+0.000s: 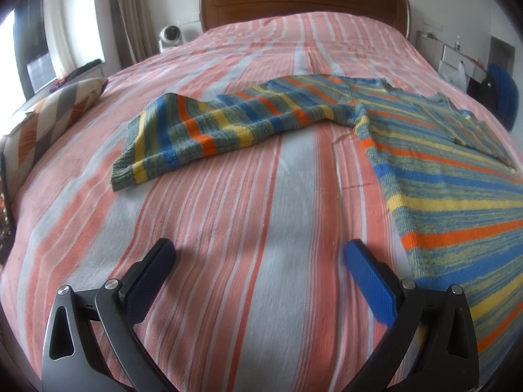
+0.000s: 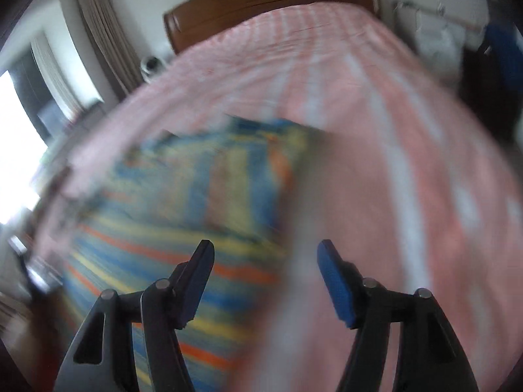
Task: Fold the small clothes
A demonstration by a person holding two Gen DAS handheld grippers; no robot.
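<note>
A striped knit sweater (image 1: 441, 179) in blue, yellow, orange and grey-green lies spread flat on the bed (image 1: 228, 228), which is covered by a pink, orange and pale grey striped sheet. In the left wrist view the left tool (image 1: 261, 251) hangs over bare sheet with its two blue-padded fingers spread wide and nothing between them; the sweater's body lies just beside the right finger, its hem edge running past that finger's outer side, while one sleeve (image 1: 202, 130) stretches away ahead and to the left, well apart from the tool. The right wrist view is heavily blurred. There the right tool (image 2: 265, 250) is also spread wide and holds nothing; the sweater (image 2: 183, 202) lies ahead and under its left finger, with bare sheet under its right finger. A wooden headboard (image 1: 304, 3) stands at the far end of the bed, and a patterned pillow (image 1: 52, 121) rests at its left edge.
</note>
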